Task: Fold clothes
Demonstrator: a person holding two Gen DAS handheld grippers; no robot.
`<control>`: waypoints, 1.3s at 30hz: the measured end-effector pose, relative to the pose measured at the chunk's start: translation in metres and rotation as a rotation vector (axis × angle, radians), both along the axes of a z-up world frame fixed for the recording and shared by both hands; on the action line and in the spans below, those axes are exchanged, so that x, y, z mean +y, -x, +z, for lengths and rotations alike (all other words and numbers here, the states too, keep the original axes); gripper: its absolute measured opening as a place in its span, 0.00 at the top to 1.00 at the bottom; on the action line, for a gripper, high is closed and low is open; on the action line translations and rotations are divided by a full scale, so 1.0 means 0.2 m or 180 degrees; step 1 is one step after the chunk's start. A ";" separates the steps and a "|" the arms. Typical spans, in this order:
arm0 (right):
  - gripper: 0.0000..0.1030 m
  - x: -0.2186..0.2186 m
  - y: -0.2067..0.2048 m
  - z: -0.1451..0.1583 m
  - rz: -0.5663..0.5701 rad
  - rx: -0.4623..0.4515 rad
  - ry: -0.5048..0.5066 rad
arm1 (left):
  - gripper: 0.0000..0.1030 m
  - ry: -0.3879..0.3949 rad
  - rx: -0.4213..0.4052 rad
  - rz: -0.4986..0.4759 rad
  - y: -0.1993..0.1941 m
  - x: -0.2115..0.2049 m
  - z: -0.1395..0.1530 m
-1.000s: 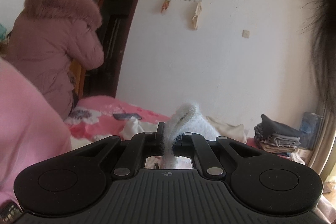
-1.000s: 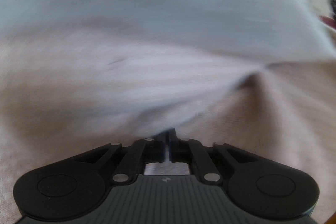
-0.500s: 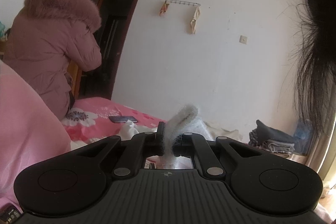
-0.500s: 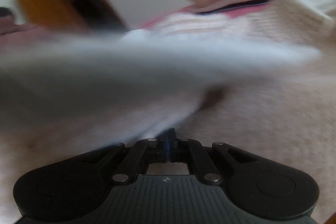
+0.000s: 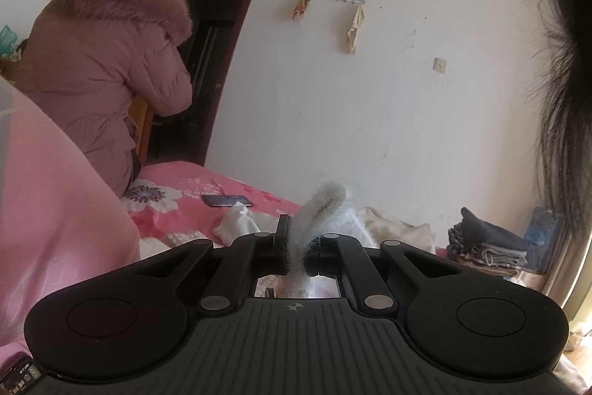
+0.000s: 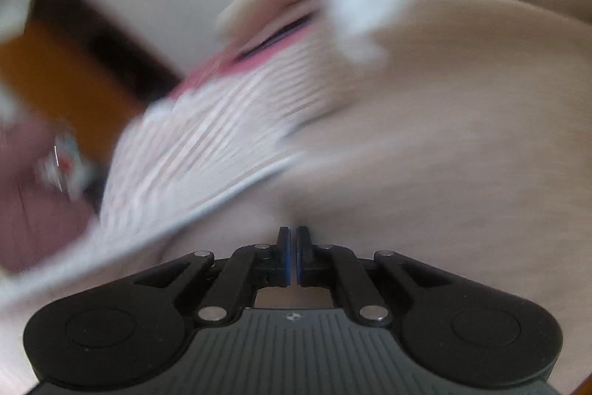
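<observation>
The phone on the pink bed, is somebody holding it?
No, the phone lies flat on the pink flowered bedcover with no hand on it, and the person in the pink coat faces away.

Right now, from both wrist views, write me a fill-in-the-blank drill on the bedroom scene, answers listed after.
1. The left gripper is shut on a fuzzy ____ garment.
2. The dark flat phone lies on the ____ floral bedspread.
3. The folded stack of dark and grey clothes sits at the ____ of the left wrist view.
4. The right gripper's jaws are ____.

Answers: white; pink; right; shut
</observation>
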State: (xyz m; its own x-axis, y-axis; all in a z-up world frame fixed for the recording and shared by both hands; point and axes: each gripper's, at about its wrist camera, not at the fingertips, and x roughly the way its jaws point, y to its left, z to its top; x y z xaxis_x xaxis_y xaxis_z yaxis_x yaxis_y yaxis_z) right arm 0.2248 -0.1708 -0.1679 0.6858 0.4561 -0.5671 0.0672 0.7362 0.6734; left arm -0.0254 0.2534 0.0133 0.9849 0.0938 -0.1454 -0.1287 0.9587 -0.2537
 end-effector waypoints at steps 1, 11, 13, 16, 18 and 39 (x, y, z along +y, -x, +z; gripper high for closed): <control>0.97 -0.06 0.03 0.02 -0.0102 0.0000 0.0063 | 0.97 0.0003 0.0012 0.0007 0.00 0.00 0.00; 0.95 0.64 0.46 0.15 0.2037 -0.0472 0.1865 | 0.97 -0.0092 0.0113 0.0058 0.02 -0.04 -0.04; 0.95 0.71 0.70 0.16 0.2454 -0.0574 0.2023 | 0.97 -0.0118 0.0159 0.0059 0.04 -0.04 -0.05; 0.95 0.78 1.09 0.17 0.3068 -0.0689 0.2102 | 0.97 -0.0162 0.0226 0.0024 0.04 -0.06 -0.07; 0.96 0.78 1.17 0.19 0.3178 -0.0728 0.2147 | 0.97 -0.0190 0.0266 -0.0016 0.05 -0.08 -0.08; 0.95 0.34 1.08 0.27 0.2843 0.0043 0.0698 | 0.97 -0.0376 0.0454 -0.1090 0.11 -0.34 -0.16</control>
State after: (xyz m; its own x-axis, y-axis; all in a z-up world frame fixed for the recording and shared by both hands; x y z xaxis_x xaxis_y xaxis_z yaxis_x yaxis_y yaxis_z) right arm 0.0081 -0.1023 -0.1131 0.1231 0.6944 -0.7090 -0.5810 0.6296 0.5158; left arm -0.0480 0.1845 -0.0181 0.9328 -0.2126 -0.2910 0.1777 0.9738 -0.1417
